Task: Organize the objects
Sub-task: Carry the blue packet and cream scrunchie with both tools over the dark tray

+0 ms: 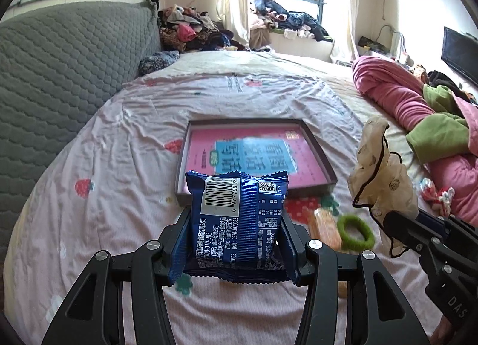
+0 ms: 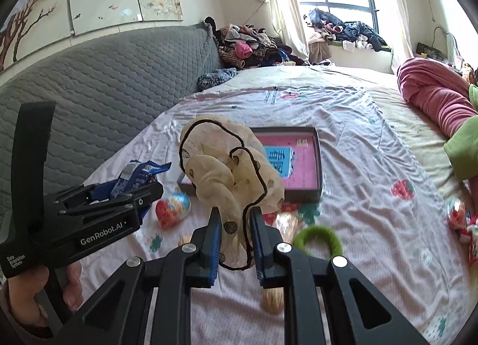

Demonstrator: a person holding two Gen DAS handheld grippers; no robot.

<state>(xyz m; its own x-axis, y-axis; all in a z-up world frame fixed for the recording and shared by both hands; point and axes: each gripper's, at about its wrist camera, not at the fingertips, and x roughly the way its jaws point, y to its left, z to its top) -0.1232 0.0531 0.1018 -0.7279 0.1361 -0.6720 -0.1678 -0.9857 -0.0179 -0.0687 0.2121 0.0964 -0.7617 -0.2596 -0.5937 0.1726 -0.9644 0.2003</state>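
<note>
My left gripper (image 1: 236, 225) is shut on a blue snack packet (image 1: 239, 219), held upright above the bed with its barcode facing me. The same packet (image 2: 134, 177) and left gripper (image 2: 125, 192) show at the left of the right wrist view. My right gripper (image 2: 234, 225) is shut on a cream scrunchie with a dark edge (image 2: 227, 171), lifted off the sheet; it hangs at the right in the left wrist view as the scrunchie (image 1: 379, 177). Ahead of both lies a shallow dark box with a pink lining (image 1: 254, 153), also seen as the box (image 2: 298, 162).
On the strawberry-print sheet (image 1: 119, 165) lie a green hair tie (image 1: 355, 231), an orange wrapped snack (image 1: 324, 228), a red and blue wrapped item (image 2: 173, 207) and a pale brush (image 2: 272, 300). A pink and green quilt (image 1: 418, 100) fills the right; a grey headboard (image 1: 59, 70) the left.
</note>
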